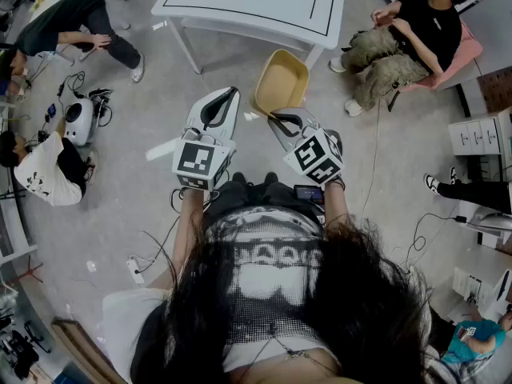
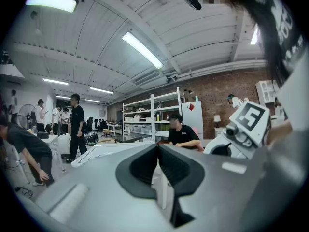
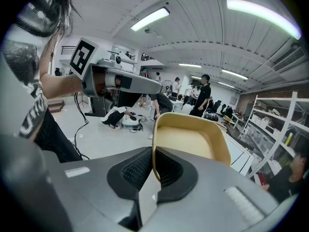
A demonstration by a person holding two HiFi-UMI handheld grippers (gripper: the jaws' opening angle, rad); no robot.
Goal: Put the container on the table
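A tan plastic container (image 1: pixel 282 82) hangs tilted above the floor, just in front of the white table (image 1: pixel 256 2) marked with black lines. My right gripper (image 1: pixel 278 118) is shut on the container's near rim. In the right gripper view the rim (image 3: pixel 155 129) runs between the two dark pads of the right gripper (image 3: pixel 153 153), and the tub's hollow faces the camera. My left gripper (image 1: pixel 228 94) is beside it on the left, clear of the container. Its jaws (image 2: pixel 158 146) meet at the tips with nothing between them. The table top (image 2: pixel 108 151) lies ahead of it.
A person sits on a pink seat (image 1: pixel 460 50) right of the table. Other people crouch on the floor at left by a white device (image 1: pixel 78 118) and cables. A white drawer unit (image 1: pixel 478 134) stands at the right. Shelving (image 2: pixel 152 115) stands behind the table.
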